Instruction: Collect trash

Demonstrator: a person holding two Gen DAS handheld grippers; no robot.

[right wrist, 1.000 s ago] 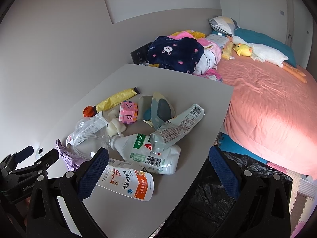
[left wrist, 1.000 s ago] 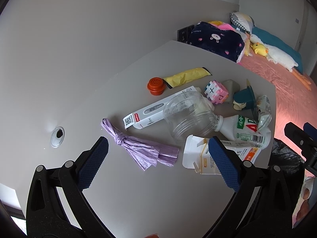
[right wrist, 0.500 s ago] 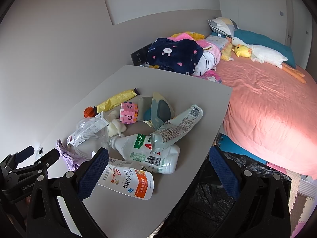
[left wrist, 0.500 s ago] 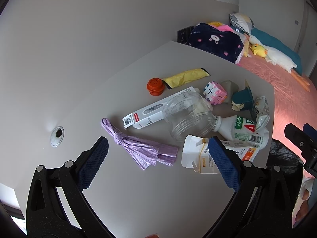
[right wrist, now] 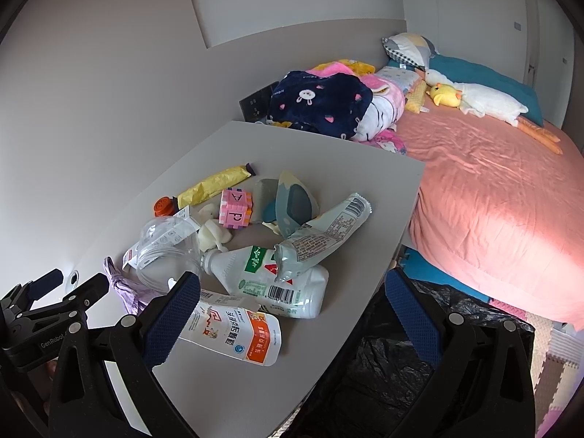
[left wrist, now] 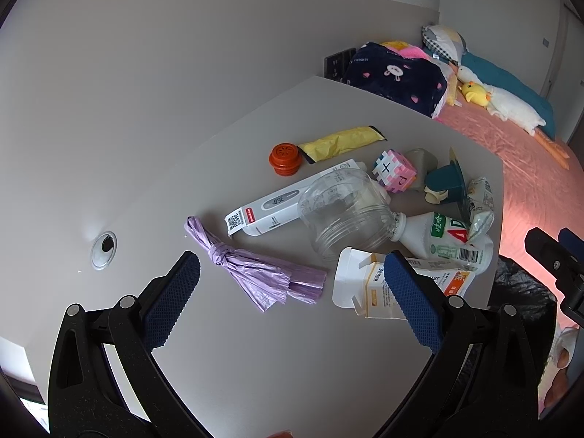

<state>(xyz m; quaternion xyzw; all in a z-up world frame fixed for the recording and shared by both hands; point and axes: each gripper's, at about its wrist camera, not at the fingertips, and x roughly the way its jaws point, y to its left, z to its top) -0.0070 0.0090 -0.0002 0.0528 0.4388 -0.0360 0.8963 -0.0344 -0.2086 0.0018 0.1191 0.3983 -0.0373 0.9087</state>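
Comparing this moment with the views from a second ago, almost nothing is found to have changed: the litter on the table (left wrist: 226,357) lies where it did, and only a slight drift of both cameras is noted. The left gripper (left wrist: 290,284) is held with its jaws wide apart above the knotted purple bag (left wrist: 262,273), nothing between them. The right gripper (right wrist: 292,308) is likewise held open and empty, over the flattened carton (right wrist: 233,332) and the table edge. The white bottle (right wrist: 270,281), clear jar (left wrist: 345,215) and crumpled pouch (right wrist: 323,230) lie untouched. A black trash bag (right wrist: 383,365) appears to hang just beside the table, though its mouth cannot be made out. Collection is judged not yet begun.
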